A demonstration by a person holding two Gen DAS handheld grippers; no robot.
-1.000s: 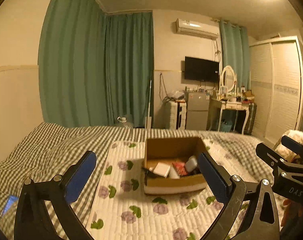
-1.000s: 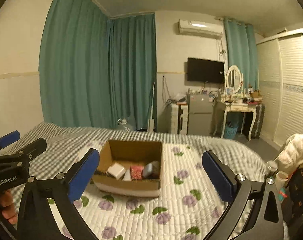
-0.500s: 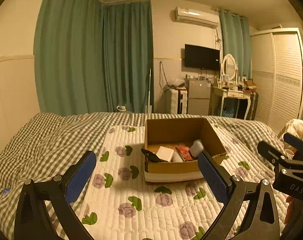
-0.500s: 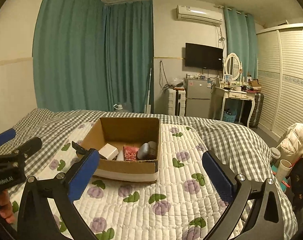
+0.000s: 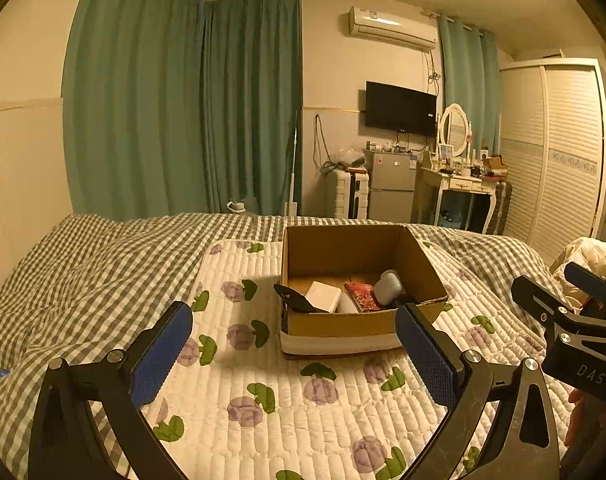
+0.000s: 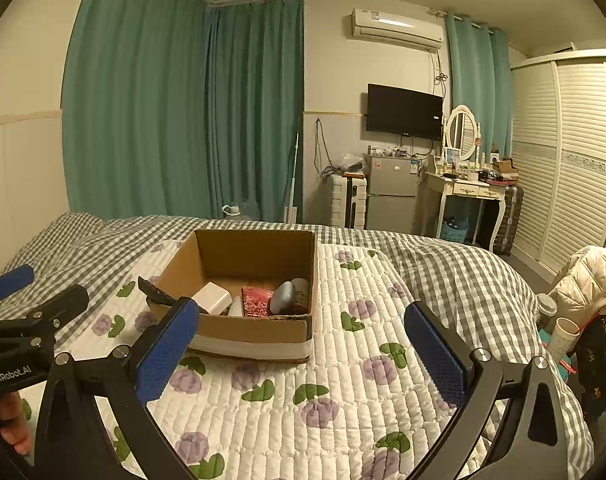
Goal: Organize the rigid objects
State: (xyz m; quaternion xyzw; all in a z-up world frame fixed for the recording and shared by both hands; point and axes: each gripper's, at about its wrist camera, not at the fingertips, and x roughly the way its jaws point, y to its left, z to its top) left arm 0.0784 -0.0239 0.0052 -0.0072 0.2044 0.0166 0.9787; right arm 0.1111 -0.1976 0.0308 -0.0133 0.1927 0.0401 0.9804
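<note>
An open cardboard box sits on a white floral quilt on the bed. Inside lie a white block, a red patterned packet, a grey rounded object and a black flat piece leaning over the left wall. My left gripper is open and empty, in front of the box. My right gripper is open and empty, in front of the box and to its right.
A grey checked bedspread covers the bed. Beyond stand green curtains, a small fridge, a dressing table and a wardrobe. A cream jacket and cups are at the bed's right side.
Both grippers have risen and tilted down, so more of the box's inside shows. Both stay open and empty. Things in the box have not moved.
</note>
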